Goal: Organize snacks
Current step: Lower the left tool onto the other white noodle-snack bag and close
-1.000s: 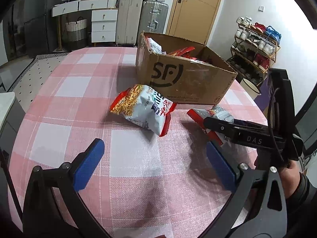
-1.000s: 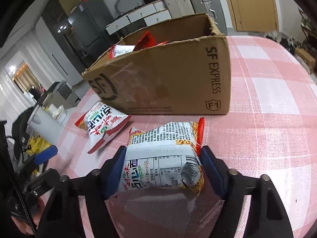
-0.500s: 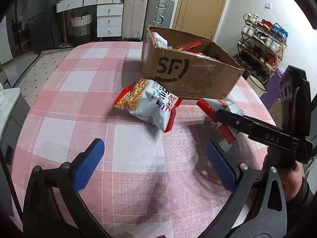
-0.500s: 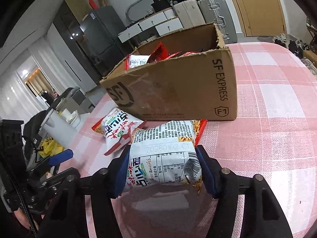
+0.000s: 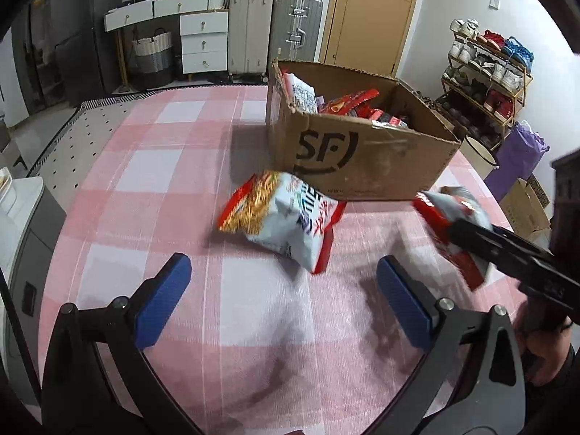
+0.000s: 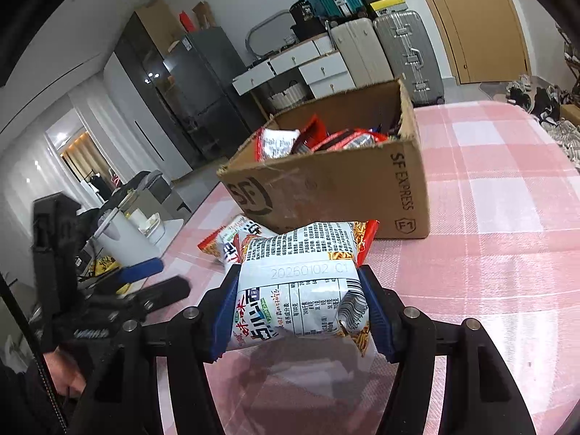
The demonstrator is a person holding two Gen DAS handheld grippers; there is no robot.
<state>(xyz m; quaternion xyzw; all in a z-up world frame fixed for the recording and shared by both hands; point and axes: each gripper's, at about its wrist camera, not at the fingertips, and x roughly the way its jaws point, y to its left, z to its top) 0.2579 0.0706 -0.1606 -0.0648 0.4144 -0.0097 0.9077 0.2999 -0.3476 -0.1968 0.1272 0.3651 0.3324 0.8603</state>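
Observation:
My right gripper [image 6: 299,284] is shut on a white and red snack bag [image 6: 301,293], its blue pads pressing both sides, and holds it lifted off the pink checked table [image 6: 489,253]. In the left wrist view the same bag [image 5: 453,210] hangs at the right, just in front of the cardboard box [image 5: 362,159]. A second noodle snack bag [image 5: 282,217] lies on the table near the box's front wall. My left gripper [image 5: 281,268] hovers open a little short of it, nothing between its fingers. Several snack packets [image 6: 311,141] fill the box [image 6: 326,195].
The table's round edge [image 5: 83,166] curves on the left above a patterned floor mat. Suitcases [image 5: 275,32] and white drawers stand by the back wall near a door. A shoe rack [image 5: 485,83] and a purple bag sit to the right. A person's hand [image 5: 543,348] grips the right tool.
The right gripper has closed on the snack bag and raised it off the table, nearer the box. The left gripper has stayed open, barely shifting.

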